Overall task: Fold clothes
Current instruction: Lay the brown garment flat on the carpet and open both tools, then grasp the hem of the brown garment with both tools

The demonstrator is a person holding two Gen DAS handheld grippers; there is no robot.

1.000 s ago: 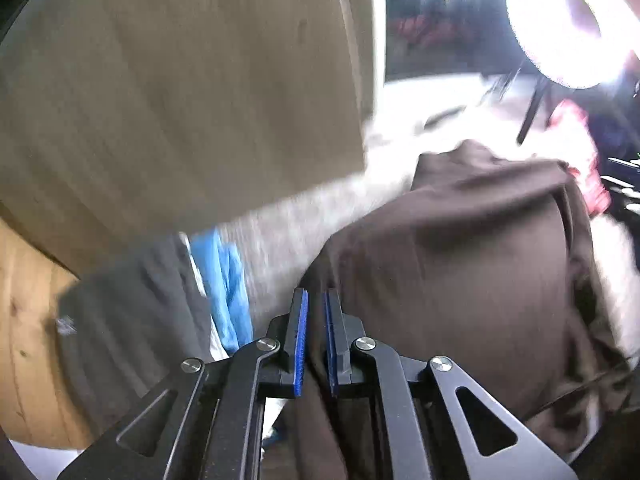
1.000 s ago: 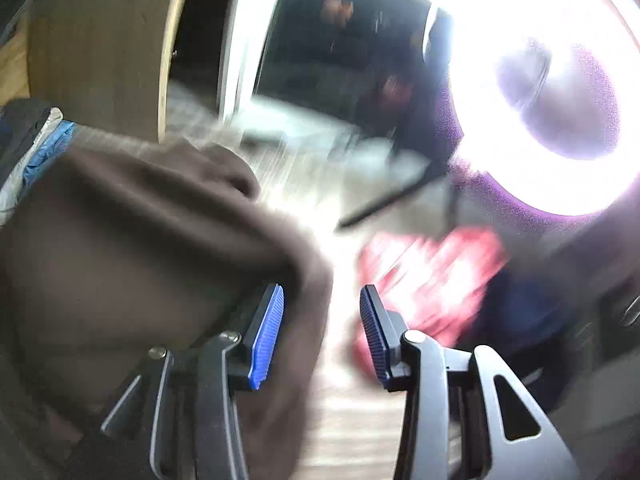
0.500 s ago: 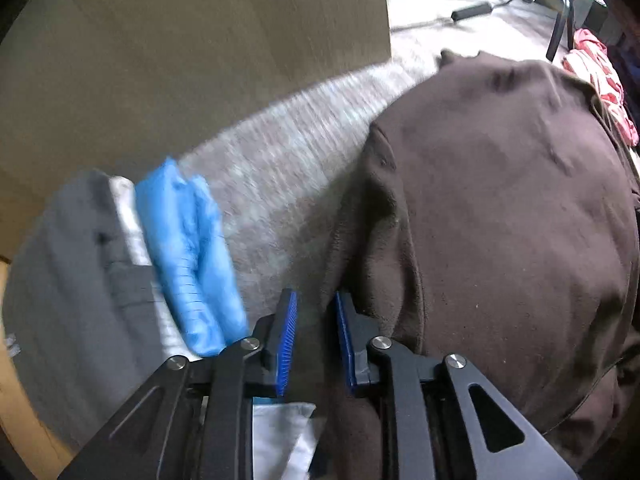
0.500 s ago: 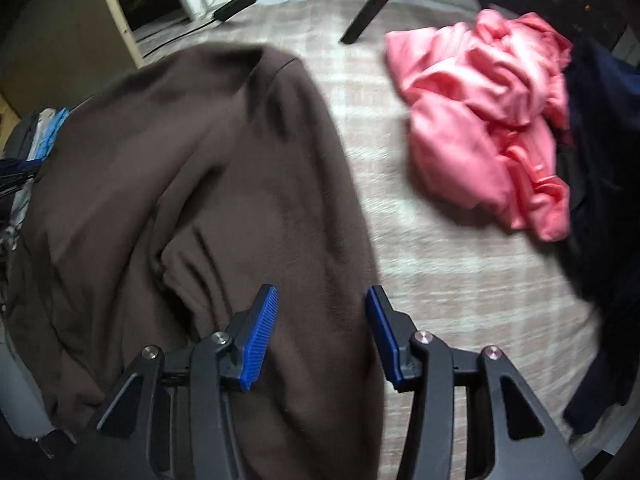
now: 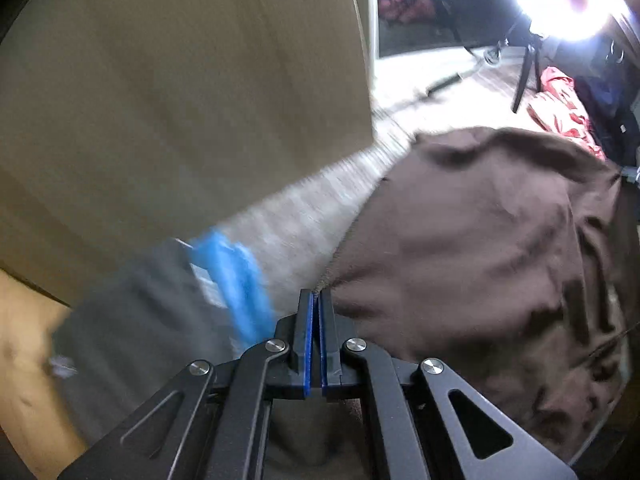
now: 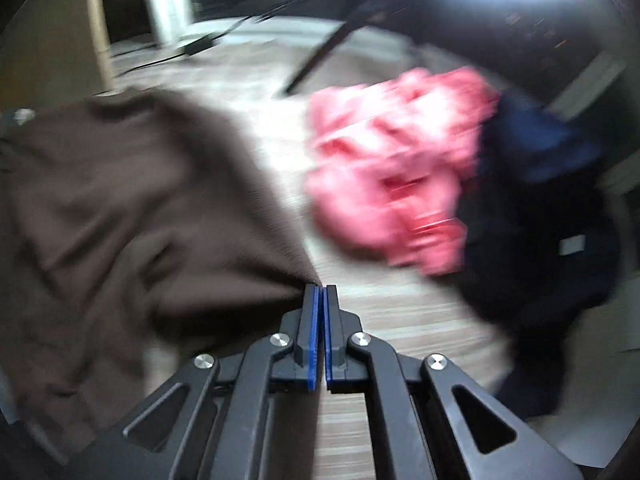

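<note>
Both fingers (image 5: 319, 300) newly closed, pinching brown garment (image 5: 480, 240) edges

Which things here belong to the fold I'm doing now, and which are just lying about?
In the job:
- brown fabric garment, spread flat
- left gripper, shut on its edge
- right gripper, shut on its other edge

Lying about:
- crumpled pink garment
- dark navy garment
- blue folded cloth
- grey folded garment

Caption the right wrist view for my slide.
Right hand-held gripper shut on the brown garment's edge, beside a crumpled pink garment on the striped surface.
</note>
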